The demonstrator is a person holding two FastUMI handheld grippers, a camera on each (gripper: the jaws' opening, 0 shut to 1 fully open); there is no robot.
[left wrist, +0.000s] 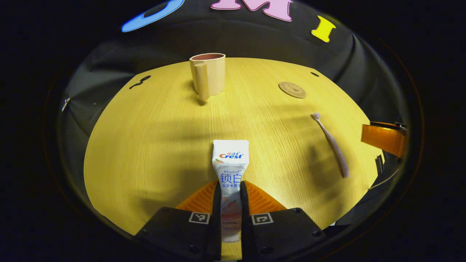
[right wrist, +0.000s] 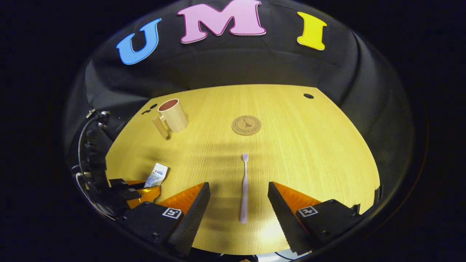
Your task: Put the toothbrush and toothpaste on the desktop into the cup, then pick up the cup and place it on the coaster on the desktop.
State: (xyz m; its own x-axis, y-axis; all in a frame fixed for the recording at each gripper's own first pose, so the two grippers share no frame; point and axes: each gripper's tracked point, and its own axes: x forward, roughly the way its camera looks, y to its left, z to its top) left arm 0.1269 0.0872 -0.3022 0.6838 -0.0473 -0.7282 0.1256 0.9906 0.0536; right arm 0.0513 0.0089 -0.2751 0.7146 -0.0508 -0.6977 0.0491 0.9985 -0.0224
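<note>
White toothpaste (left wrist: 230, 171) clamped in left gripper (left wrist: 230, 203), cap hidden; right gripper (right wrist: 238, 203) seemingly wide.

Ahead of the left fingers (left wrist: 230, 203), bare table (left wrist: 153, 145) runs unbroken to the cup (left wrist: 207, 74), whose mouth stands open. The toothbrush (right wrist: 244, 189) lies lengthwise in the wide gap between the right fingers (right wrist: 239, 203), with room either side. Beyond its bristle end only the flat coaster (right wrist: 247, 125) lies.

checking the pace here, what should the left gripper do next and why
Probably lift the toothpaste and carry it toward the cup. The left gripper has both fingers pressed on the tube, which lies on the table, and the cup stands upright and open farther back.
</note>
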